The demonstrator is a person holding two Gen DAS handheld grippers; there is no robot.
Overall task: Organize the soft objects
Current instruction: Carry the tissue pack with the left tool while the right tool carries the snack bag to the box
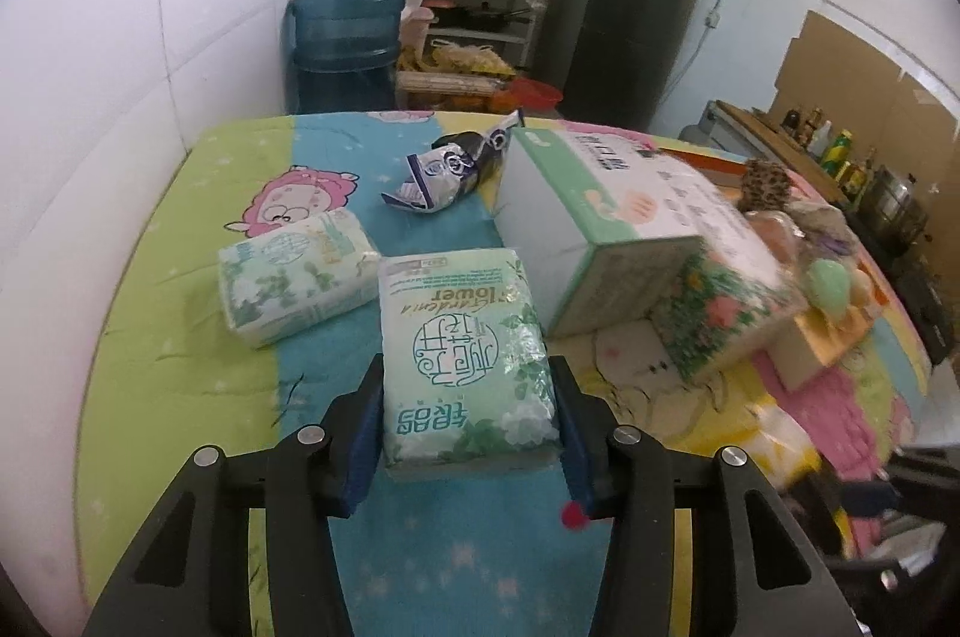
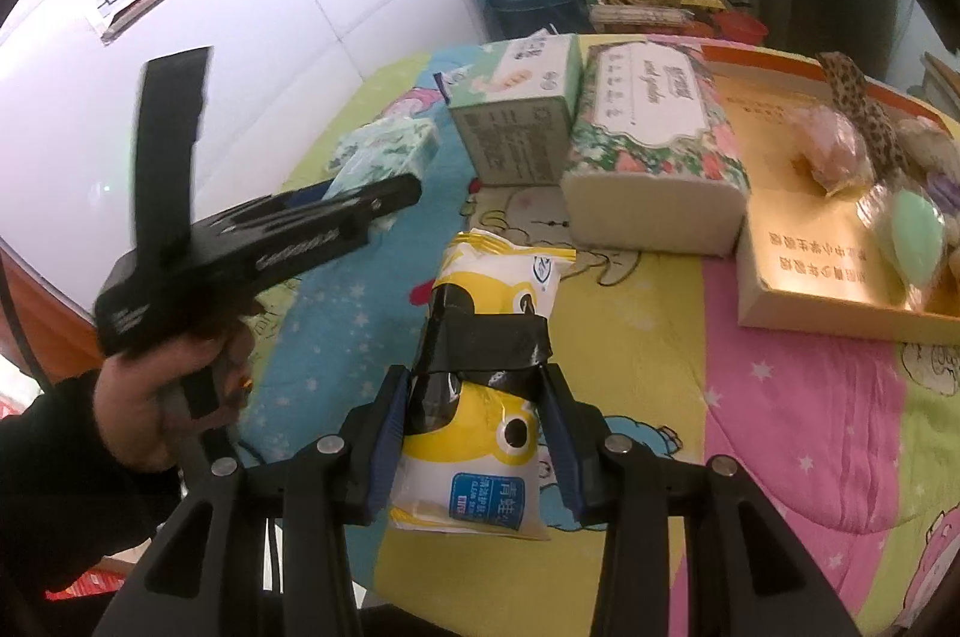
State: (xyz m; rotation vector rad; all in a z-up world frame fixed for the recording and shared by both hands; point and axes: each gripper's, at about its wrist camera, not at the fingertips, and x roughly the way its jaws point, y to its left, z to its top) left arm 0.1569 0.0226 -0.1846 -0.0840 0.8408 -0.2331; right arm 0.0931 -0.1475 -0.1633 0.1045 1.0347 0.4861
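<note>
My left gripper (image 1: 468,433) is shut on a green tissue pack (image 1: 465,355), its near end between the blue pads. A second green tissue pack (image 1: 294,274) lies to its left on the bedspread. My right gripper (image 2: 477,433) is shut on a yellow wipes pack (image 2: 486,397) wrapped with black tape. The left gripper (image 2: 384,202) also shows in the right wrist view, held in a hand, over a green pack (image 2: 390,144). A crumpled blue-white wrapper (image 1: 450,172) lies farther back.
A white-green tissue box (image 1: 600,211) (image 2: 516,108) and a floral tissue pack (image 2: 654,138) (image 1: 720,301) stand mid-table. An orange-rimmed cardboard tray (image 2: 798,277) at right holds soaps and soft items. A water jug (image 1: 345,30) and shelves stand behind the table.
</note>
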